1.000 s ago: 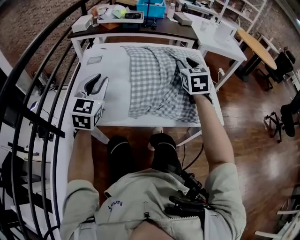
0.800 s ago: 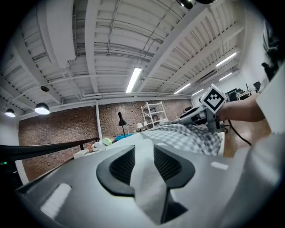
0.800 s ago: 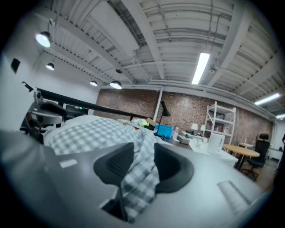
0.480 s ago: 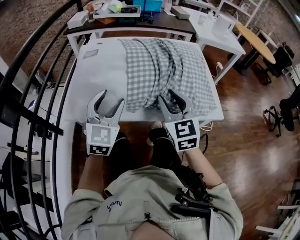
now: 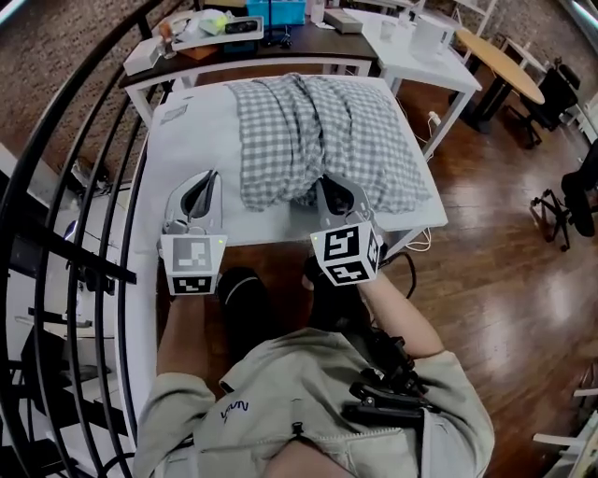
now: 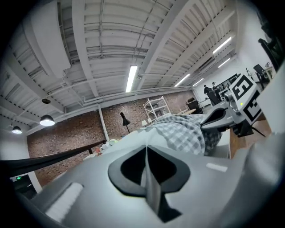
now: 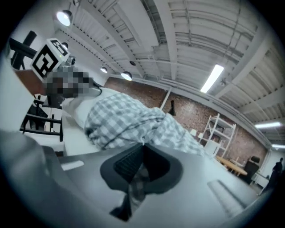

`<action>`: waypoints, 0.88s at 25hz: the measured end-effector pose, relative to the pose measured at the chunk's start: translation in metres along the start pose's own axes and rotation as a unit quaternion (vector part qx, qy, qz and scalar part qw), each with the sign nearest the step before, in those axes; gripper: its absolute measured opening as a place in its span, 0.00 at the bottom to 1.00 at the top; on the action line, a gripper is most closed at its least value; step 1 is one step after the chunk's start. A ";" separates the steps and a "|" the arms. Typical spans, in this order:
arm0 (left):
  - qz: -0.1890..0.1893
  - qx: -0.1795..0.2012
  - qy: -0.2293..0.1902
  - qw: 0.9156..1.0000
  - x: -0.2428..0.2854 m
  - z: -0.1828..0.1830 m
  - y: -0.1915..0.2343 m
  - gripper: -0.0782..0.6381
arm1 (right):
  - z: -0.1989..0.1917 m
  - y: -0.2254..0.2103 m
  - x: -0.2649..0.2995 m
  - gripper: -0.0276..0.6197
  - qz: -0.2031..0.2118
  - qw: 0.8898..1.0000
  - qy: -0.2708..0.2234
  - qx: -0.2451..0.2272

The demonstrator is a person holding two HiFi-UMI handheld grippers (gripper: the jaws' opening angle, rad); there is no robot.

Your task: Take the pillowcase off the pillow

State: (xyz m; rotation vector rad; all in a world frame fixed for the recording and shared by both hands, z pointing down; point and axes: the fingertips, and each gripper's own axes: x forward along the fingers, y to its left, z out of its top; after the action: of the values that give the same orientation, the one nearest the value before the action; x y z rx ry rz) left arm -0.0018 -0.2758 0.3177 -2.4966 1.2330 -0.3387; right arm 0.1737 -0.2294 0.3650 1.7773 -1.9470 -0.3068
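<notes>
The pillow in its grey-and-white checked pillowcase (image 5: 322, 140) lies across the white table (image 5: 187, 140). My right gripper (image 5: 329, 187) is at the pillowcase's near edge. Its jaws have just closed, and in the right gripper view (image 7: 142, 149) a strip of checked cloth shows pinched between the pads, with the pillowcase (image 7: 124, 120) just beyond. My left gripper (image 5: 207, 179) rests over bare table to the left of the pillow, apart from the cloth. Its jaws have also just closed (image 6: 146, 149), with no checked cloth between them. The left gripper view shows the pillowcase (image 6: 182, 131) to its right.
A black curved railing (image 5: 84, 187) runs along the left. Behind the table stand a dark desk with a blue box (image 5: 276, 11), a white table (image 5: 420, 47) and a round wooden table (image 5: 509, 65). Wooden floor lies to the right.
The right gripper came off the pillow's top, down to its near edge, and shut on the cloth. The left gripper's jaws, wide apart half a second ago, are now together.
</notes>
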 end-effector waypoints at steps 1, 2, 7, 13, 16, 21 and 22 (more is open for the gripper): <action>0.009 -0.003 -0.004 1.000 0.001 0.007 0.010 0.13 | 0.001 -0.012 -0.002 0.06 -0.013 1.000 0.000 0.002; 0.012 -0.004 -0.007 1.000 0.002 0.012 0.017 0.13 | 0.000 -0.024 -0.003 0.06 -0.025 1.000 0.000 0.005; -0.012 -0.028 -0.014 0.999 0.007 0.011 0.019 0.13 | -0.024 -0.080 -0.014 0.06 -0.083 0.996 0.027 0.009; -0.035 -0.085 0.015 0.996 0.008 -0.033 0.006 0.13 | -0.087 -0.107 -0.014 0.06 -0.110 0.989 0.091 0.027; -0.037 -0.101 0.030 0.994 0.008 -0.050 -0.004 0.13 | -0.107 -0.098 -0.010 0.06 -0.103 0.988 0.108 0.039; -0.055 -0.083 -0.003 0.995 0.000 -0.025 -0.024 0.15 | -0.096 -0.091 -0.020 0.11 -0.062 0.991 0.086 0.078; -0.053 -0.079 -0.026 0.995 -0.005 -0.010 -0.025 0.17 | -0.089 -0.092 -0.026 0.15 -0.055 0.992 0.072 0.088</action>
State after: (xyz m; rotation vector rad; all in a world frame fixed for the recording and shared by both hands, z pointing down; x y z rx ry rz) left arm 0.0093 -0.2593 0.3368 -2.6928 1.1505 -0.2080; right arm 0.2982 -0.2024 0.3929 1.9640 -1.8272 -0.0408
